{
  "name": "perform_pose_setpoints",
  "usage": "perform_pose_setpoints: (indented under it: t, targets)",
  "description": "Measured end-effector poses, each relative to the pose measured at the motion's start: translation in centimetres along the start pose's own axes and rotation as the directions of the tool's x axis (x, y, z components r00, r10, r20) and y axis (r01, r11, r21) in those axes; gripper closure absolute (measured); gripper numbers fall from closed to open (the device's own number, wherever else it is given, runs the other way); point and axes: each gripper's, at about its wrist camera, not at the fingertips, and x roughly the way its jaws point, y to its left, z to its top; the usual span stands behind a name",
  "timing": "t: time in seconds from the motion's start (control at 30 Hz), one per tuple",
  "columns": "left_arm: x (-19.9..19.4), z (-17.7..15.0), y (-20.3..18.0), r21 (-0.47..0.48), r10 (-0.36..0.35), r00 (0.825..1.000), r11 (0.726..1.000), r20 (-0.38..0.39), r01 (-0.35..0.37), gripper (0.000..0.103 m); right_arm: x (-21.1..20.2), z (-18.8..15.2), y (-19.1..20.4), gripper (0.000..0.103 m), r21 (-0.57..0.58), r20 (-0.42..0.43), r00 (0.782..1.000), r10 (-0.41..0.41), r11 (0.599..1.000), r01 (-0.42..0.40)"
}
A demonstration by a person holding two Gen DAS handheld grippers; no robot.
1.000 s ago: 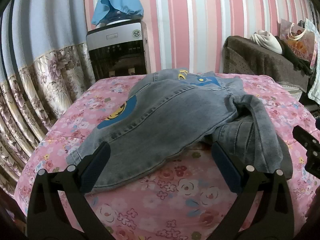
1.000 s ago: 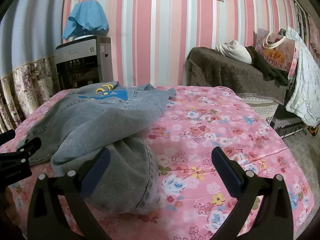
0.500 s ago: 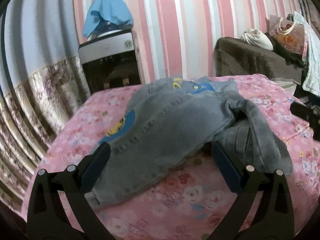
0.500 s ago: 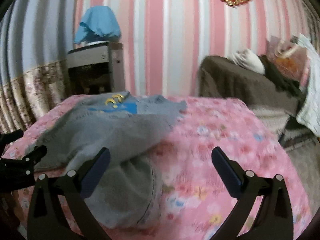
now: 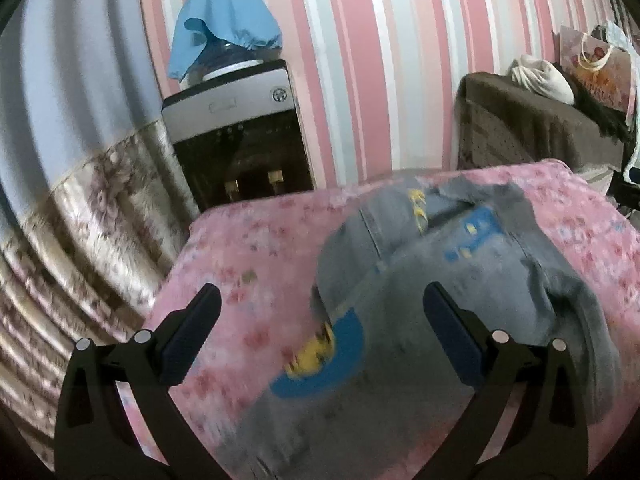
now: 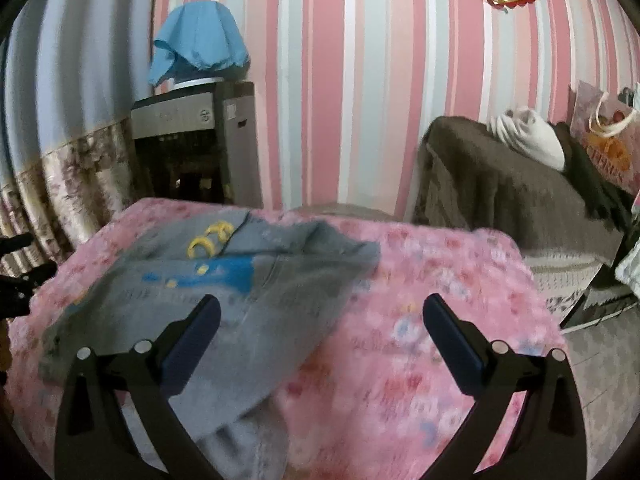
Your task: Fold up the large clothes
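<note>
A grey denim jacket (image 5: 440, 300) with blue and yellow patches lies partly folded on the pink floral bed (image 5: 248, 280). It also shows in the right wrist view (image 6: 260, 300). My left gripper (image 5: 322, 332) is open and empty, held above the jacket's left edge and blue patch. My right gripper (image 6: 322, 332) is open and empty, above the jacket's right edge and the bed (image 6: 420, 320). Both views are blurred by motion.
A water dispenser (image 5: 236, 128) with a blue cloth on top stands behind the bed by the striped wall. A floral curtain (image 5: 80, 220) hangs at the left. A brown covered couch (image 6: 500, 188) with bags and clothes is at the right.
Both grippers have moved forward and up over the bed, so the jacket now lies under them. The left view swung left toward the curtain. Both stay open.
</note>
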Motion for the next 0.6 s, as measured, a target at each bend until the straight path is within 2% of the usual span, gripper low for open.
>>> perform_pose_setpoints:
  t: [0.1,0.23,0.33,0.43,0.5,0.6]
  targets:
    - [2.1,3.1,1.0,0.0,-0.024,1.0,1.0,0.005,0.024,0.003,2.1,2.8,-0.3,0.002,-0.005,-0.03,1.0,0.004,1.0,-0.004]
    - [5.7,7.1,1.9,0.035,-0.016,1.0,0.999,0.013,0.015,0.003,4.2,6.6,0.1,0.002,-0.043,-0.029,1.0,-0.009,0.999,0.007]
    - [8.4,8.4,1.9,0.054,-0.027,1.0,0.998,-0.005,0.027,0.003,6.5,7.8,0.3,0.002,-0.039,-0.072,0.997,0.012,0.999,-0.015]
    - [12.1,8.3,1.6,0.046,-0.079,0.994,0.996,-0.07,0.082,0.003,9.9,6.2,0.4,0.002,-0.019,-0.172,0.984,0.038,0.999,-0.042]
    - [14.5,7.3,1.1,0.032,-0.138,0.982,0.989,-0.128,0.143,0.003,12.2,4.0,0.4,0.002,-0.003,-0.243,0.969,0.047,0.999,-0.049]
    - [17.0,5.4,-0.3,0.05,-0.176,0.963,0.981,-0.202,0.189,0.004,14.7,1.0,-0.1,0.002,0.066,-0.324,0.941,0.1,0.994,-0.083]
